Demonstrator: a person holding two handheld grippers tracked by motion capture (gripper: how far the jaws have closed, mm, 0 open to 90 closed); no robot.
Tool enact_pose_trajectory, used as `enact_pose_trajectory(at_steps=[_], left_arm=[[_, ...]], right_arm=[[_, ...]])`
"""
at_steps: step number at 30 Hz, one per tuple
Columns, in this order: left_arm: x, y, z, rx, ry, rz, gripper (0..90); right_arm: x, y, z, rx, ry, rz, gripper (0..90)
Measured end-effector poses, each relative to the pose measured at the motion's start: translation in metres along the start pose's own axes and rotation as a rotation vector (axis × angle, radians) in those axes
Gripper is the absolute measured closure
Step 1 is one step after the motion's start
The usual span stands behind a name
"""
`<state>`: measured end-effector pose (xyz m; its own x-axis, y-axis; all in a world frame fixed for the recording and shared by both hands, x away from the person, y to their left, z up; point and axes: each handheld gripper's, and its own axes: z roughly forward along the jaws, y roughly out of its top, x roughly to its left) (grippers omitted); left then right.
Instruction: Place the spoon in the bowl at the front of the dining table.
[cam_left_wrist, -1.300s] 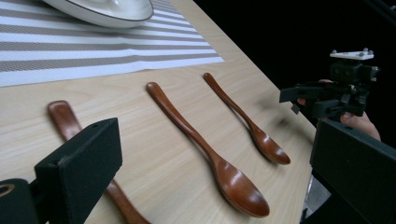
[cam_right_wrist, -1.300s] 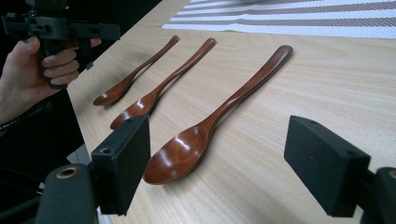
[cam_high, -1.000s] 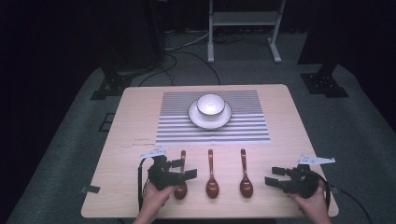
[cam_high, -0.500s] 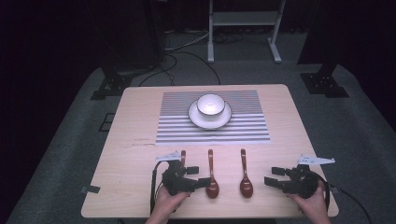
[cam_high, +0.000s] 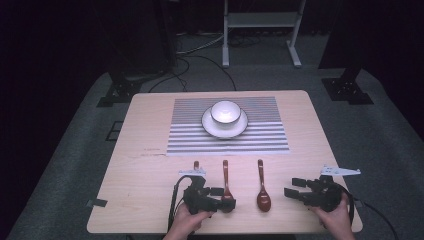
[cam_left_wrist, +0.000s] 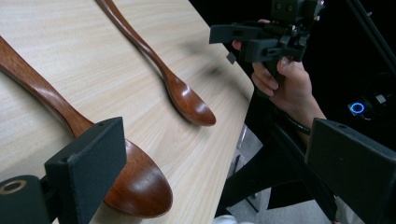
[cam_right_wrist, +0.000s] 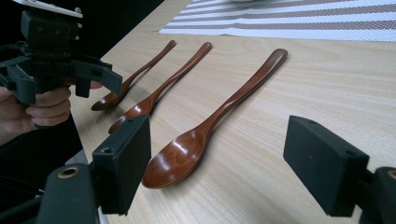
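Observation:
Three brown wooden spoons lie side by side near the table's front edge: the left spoon (cam_high: 196, 165), the middle spoon (cam_high: 226, 175) and the right spoon (cam_high: 262, 196). My left gripper (cam_high: 222, 197) points right and stands open, low over the table. The middle spoon's bowl (cam_left_wrist: 135, 186) lies just inside its left jaw and nothing is gripped. It hides the left spoon's bowl in the high view. My right gripper (cam_high: 295, 187) is open and points left. The right spoon's bowl (cam_right_wrist: 177, 158) lies on the wood between its jaws.
A white bowl (cam_high: 225, 111) stands on a white plate (cam_high: 220, 129) on a striped placemat (cam_high: 260, 140) at the back of the wooden table (cam_high: 140, 150). Dark floor, cables and stand legs surround the table.
My left gripper has slid right, from over the left spoon's bowl to the middle spoon's bowl. The right gripper has stayed in place.

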<state>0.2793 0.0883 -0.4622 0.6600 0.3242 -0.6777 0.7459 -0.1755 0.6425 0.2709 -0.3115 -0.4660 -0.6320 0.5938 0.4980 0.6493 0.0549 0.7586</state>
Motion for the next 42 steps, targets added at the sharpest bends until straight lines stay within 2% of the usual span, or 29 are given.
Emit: enact_pose_trajectory(at_steps=[6,9,18,27,34,37,42], left_arm=[[0.002,-0.002,0.005,0.035,-0.019,-0.027,4.5],[0.001,-0.003,0.009,0.048,-0.043,-0.037,4.5],[-0.001,-0.006,0.015,0.089,-0.059,-0.038,4.5],[0.000,-0.010,0.019,0.124,-0.054,-0.033,4.5],[0.005,-0.014,0.025,0.161,-0.038,-0.055,5.0],[0.006,-0.014,0.024,0.147,-0.046,-0.065,5.2],[0.008,-0.015,0.023,0.143,-0.043,-0.064,5.3]], right_arm=[[0.001,0.000,0.002,0.006,0.000,-0.001,22.0],[0.000,0.000,0.003,0.004,0.004,0.000,21.9],[0.001,0.000,0.003,0.006,0.006,0.005,22.0],[0.001,0.000,0.004,0.010,0.006,0.002,22.0],[0.003,0.002,0.004,0.016,0.009,-0.006,22.0],[0.006,0.004,0.003,0.014,0.010,-0.011,22.0],[0.014,0.016,0.005,0.035,0.052,-0.018,21.9]])
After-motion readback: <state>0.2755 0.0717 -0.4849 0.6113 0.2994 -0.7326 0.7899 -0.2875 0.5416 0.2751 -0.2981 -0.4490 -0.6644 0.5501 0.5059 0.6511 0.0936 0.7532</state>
